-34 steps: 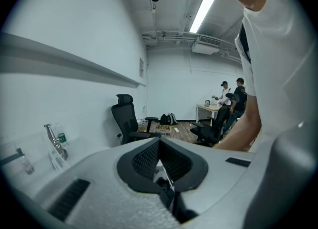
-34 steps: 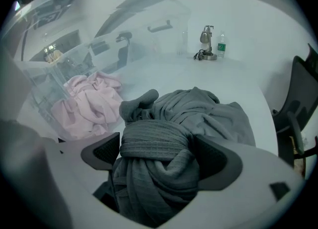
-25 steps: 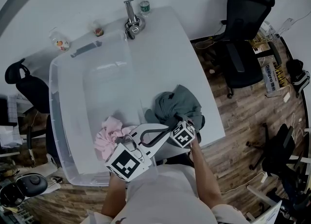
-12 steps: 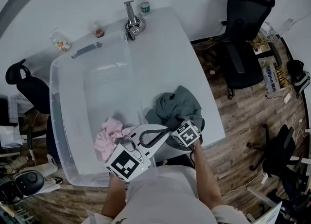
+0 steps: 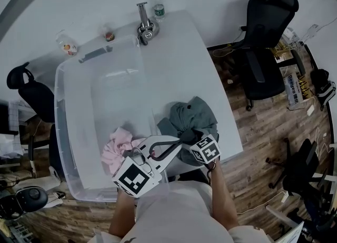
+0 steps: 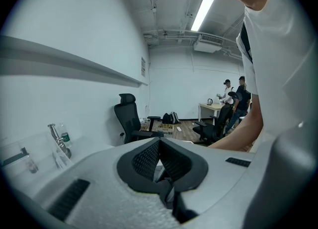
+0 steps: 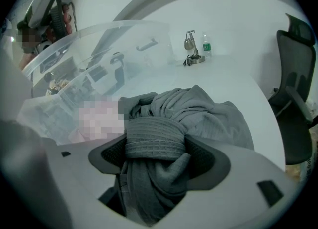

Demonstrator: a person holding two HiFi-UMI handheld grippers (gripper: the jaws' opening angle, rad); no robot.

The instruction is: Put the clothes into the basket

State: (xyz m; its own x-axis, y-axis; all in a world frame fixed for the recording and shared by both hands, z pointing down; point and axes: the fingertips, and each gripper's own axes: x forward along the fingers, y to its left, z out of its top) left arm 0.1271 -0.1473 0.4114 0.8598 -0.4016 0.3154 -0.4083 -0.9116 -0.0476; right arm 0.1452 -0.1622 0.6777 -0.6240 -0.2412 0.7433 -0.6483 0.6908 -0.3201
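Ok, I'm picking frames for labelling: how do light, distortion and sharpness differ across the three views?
Head view: dim, even light, fisheye curving the table edges; left gripper view: ceiling strip light blown out, black office chair sharp; right gripper view: grey garment crisp, clear basket wall hazy with reflections.

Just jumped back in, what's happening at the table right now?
The person's right gripper has just been closing its jaws and now clamps the bunched grey garment, most of which lies on the white table beside the clear basket. A pink garment is already in the basket. The left gripper is held by the basket's near corner, jaws together and empty.
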